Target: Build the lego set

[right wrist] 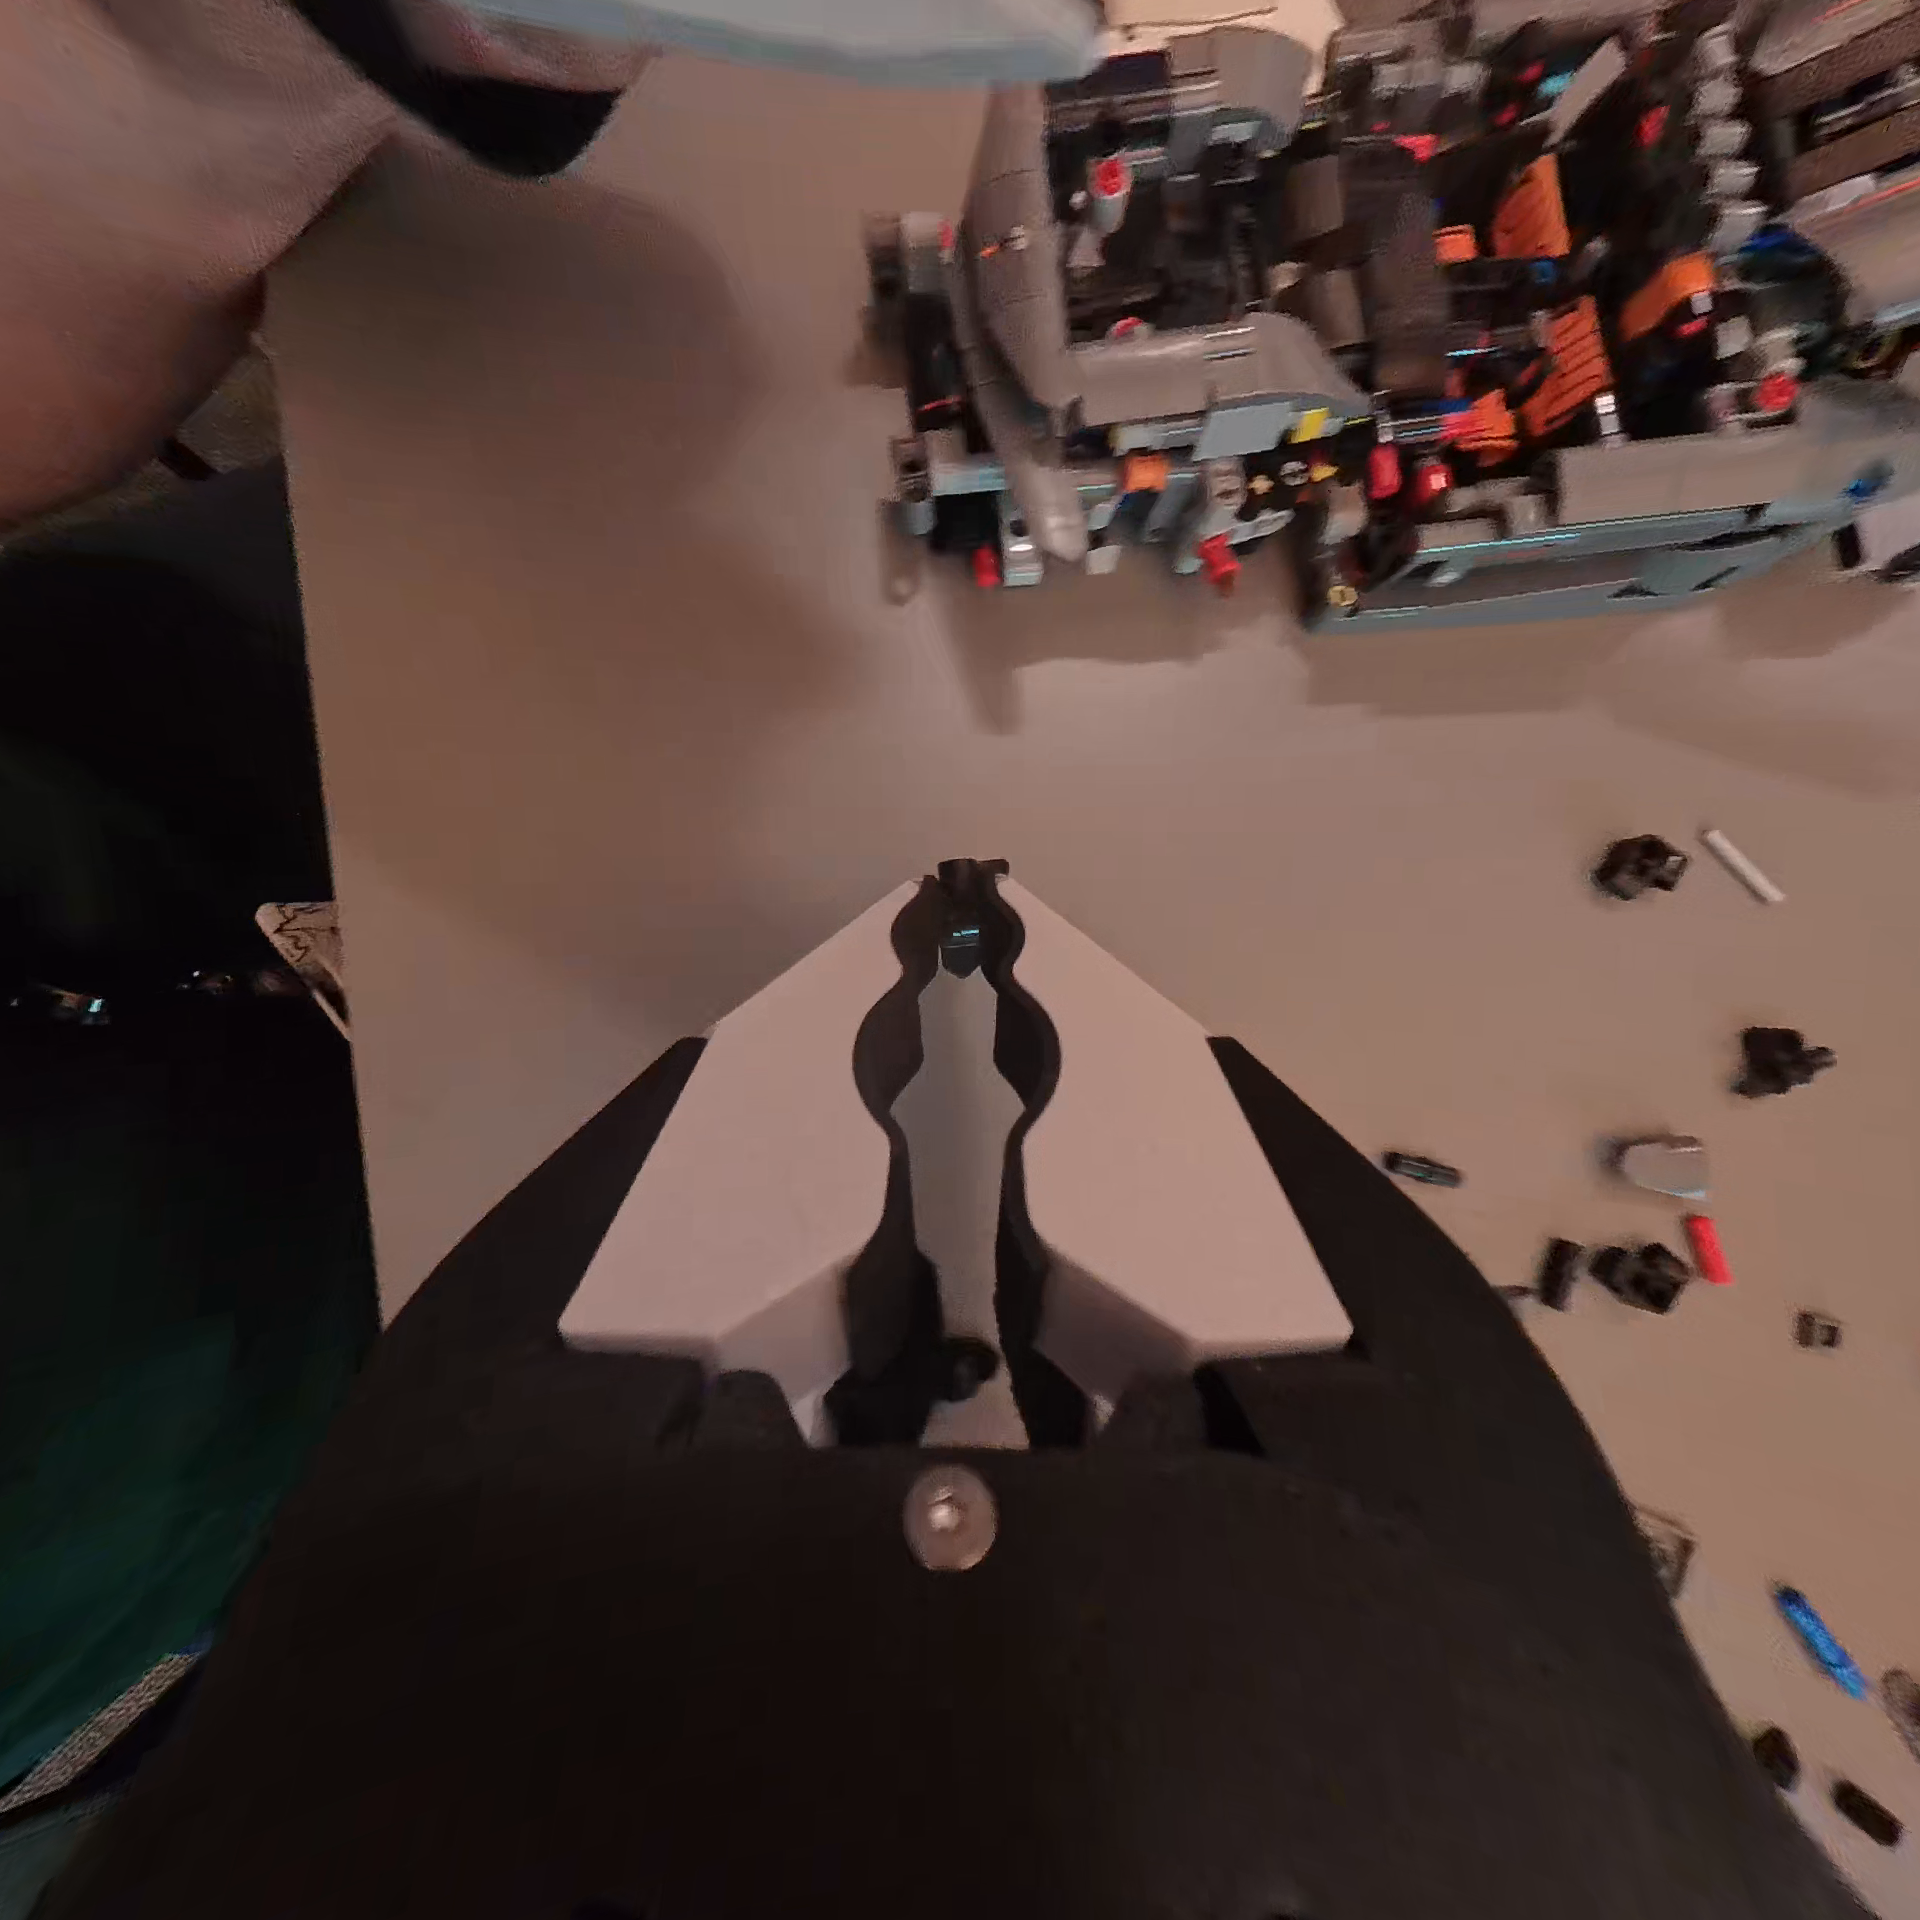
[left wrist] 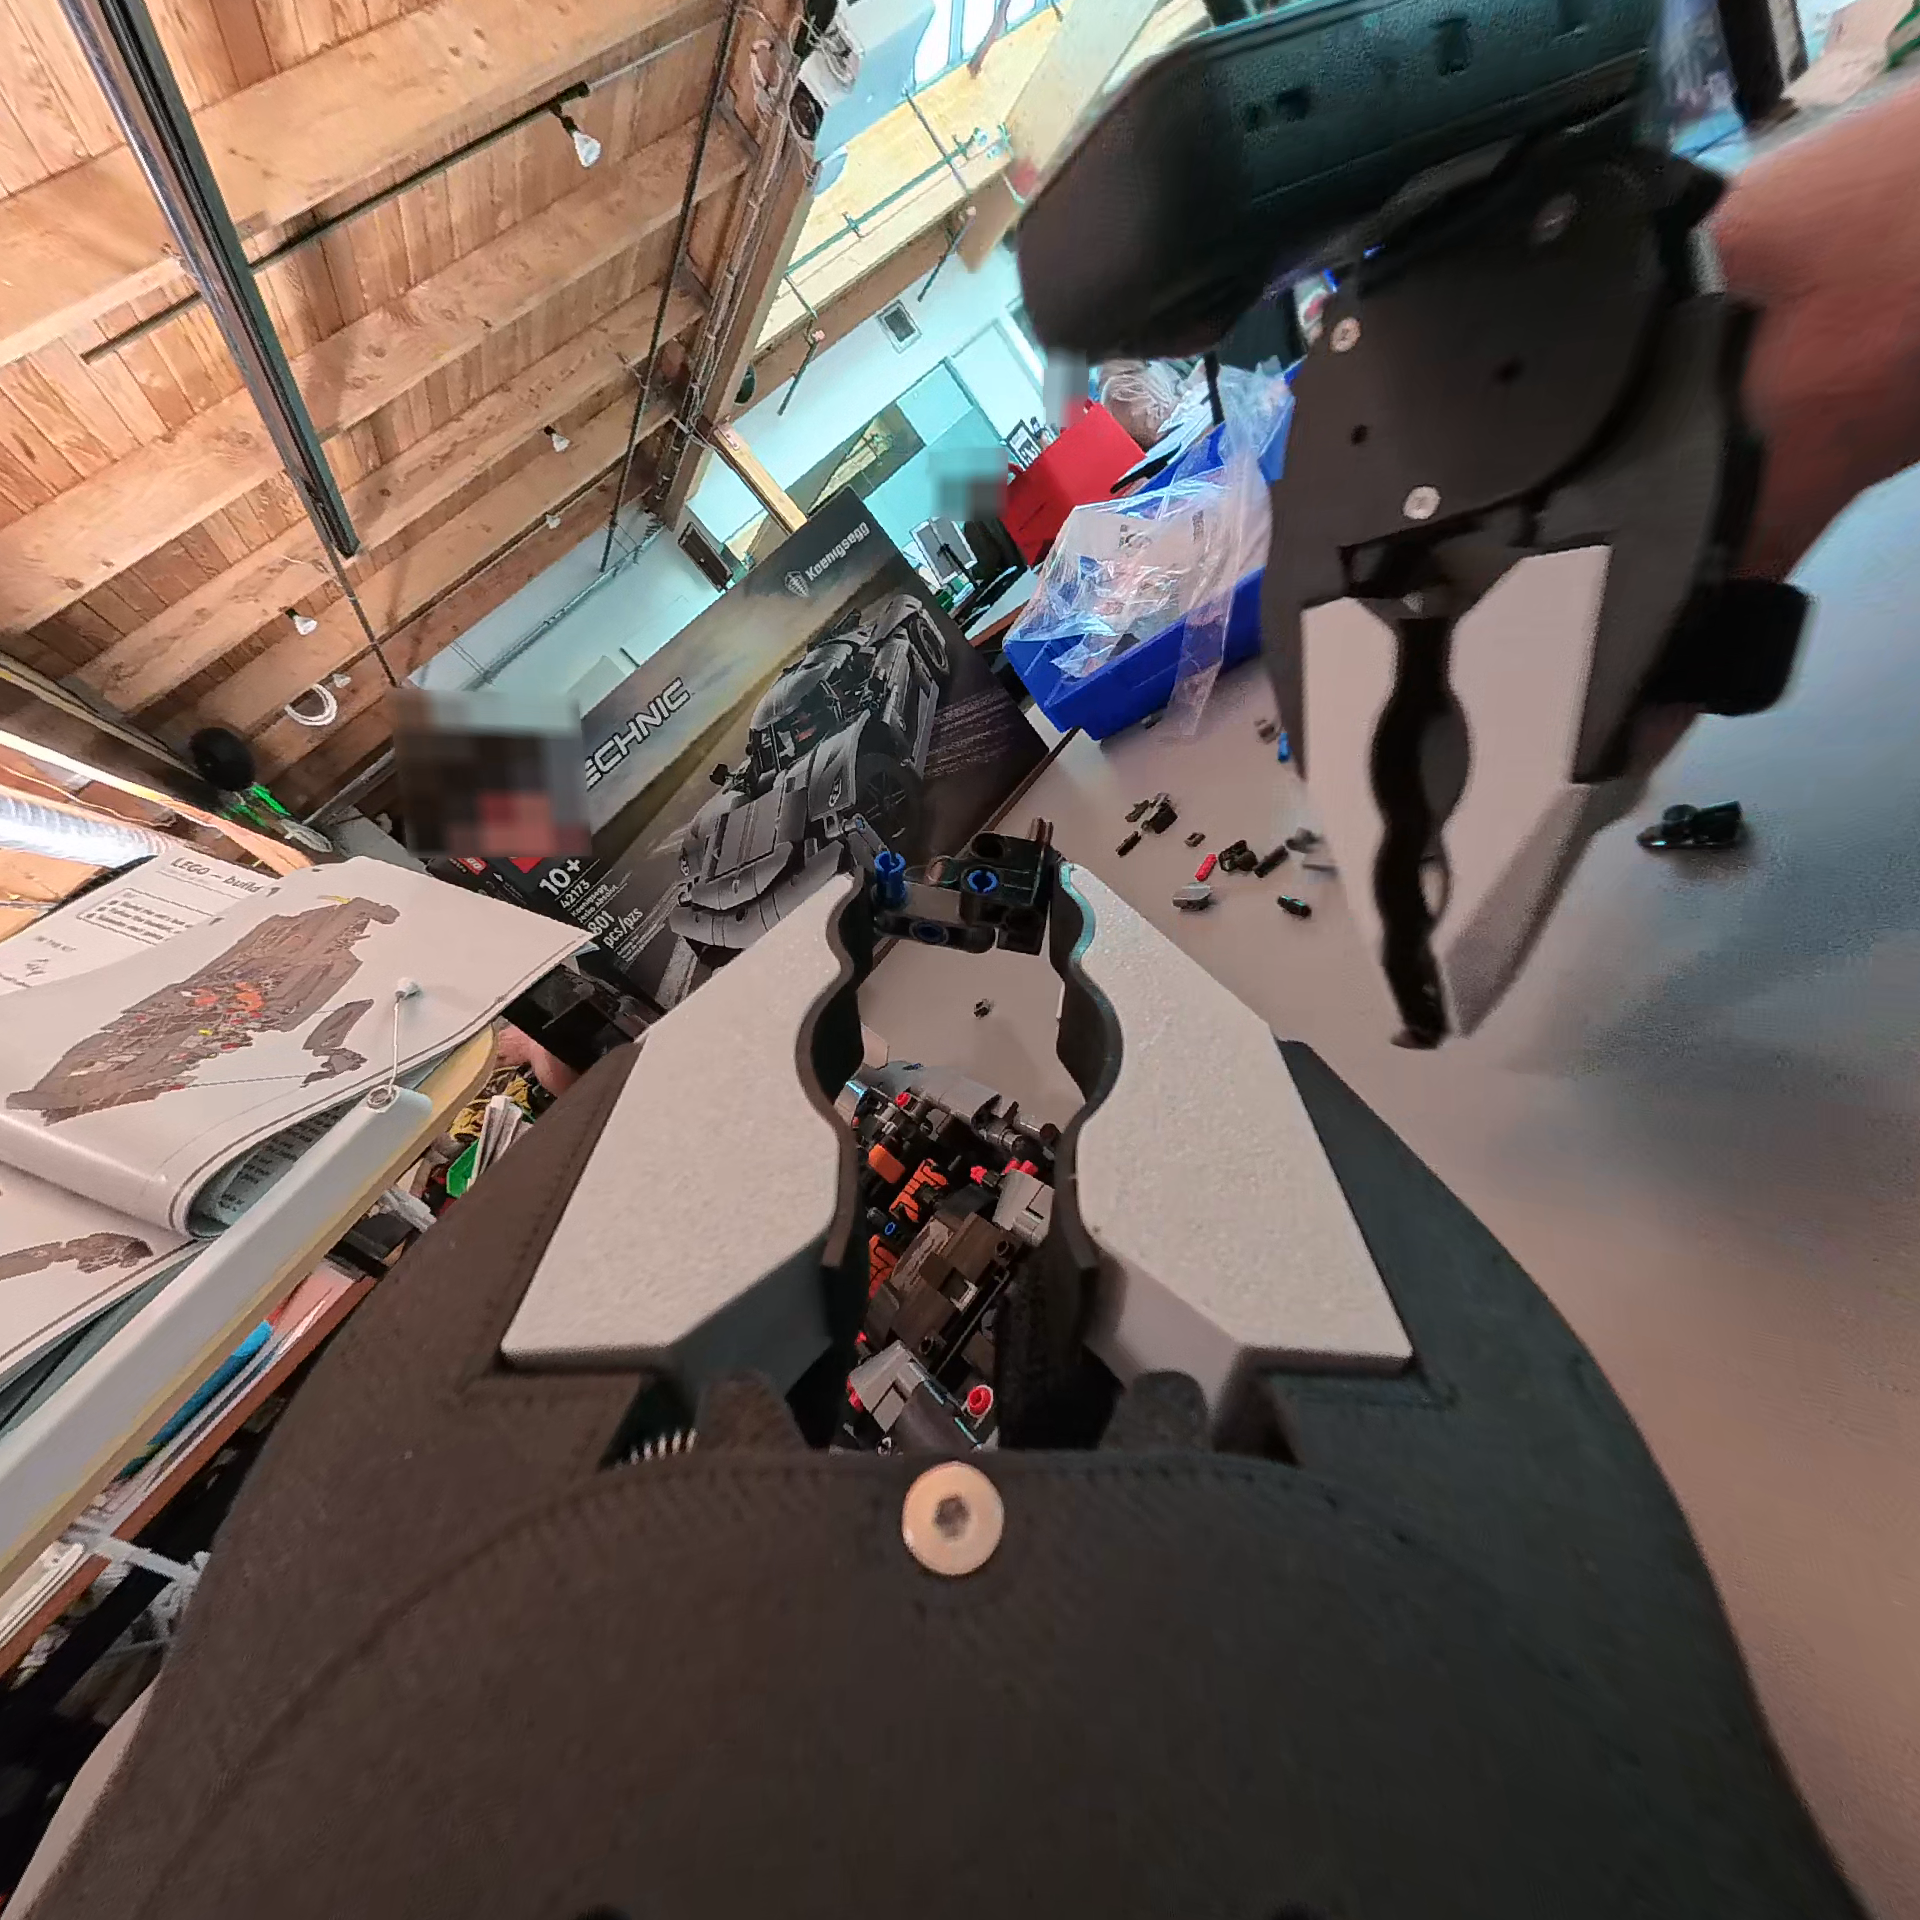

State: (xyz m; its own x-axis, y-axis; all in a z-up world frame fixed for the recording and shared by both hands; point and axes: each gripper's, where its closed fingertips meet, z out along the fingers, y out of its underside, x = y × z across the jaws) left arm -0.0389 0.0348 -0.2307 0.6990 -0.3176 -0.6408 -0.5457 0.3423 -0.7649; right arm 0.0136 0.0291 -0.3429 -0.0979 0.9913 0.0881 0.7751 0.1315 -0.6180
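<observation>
Timber ceiling boards and a pale grey worktop (right wrist: 644,790) frame the workspace. My left hand-held gripper (left wrist: 961,894) is raised off the worktop and clamps a small black Technic sub-assembly with blue pins (left wrist: 971,894) at its fingertips; I judge it is held aloft so the next part can be pushed in. The jaws stand at a narrow gap, set by that sub-assembly.

My right hand-held gripper (right wrist: 968,883) is almost closed and pinches a tiny black connector piece (right wrist: 971,871) at the very tips, above bare worktop. In the left wrist view it hangs just beside the sub-assembly, not touching it.

Below the left jaws sits the partly built grey, black and orange car chassis (right wrist: 1403,343), resting on the worktop. Loose small black, grey, red and blue parts (right wrist: 1662,1226) lie scattered near it, within reach. Farther out stand the printed set box (left wrist: 810,727), an open instruction booklet (left wrist: 239,1029) and a blue bin with clear bags (left wrist: 1132,644).
</observation>
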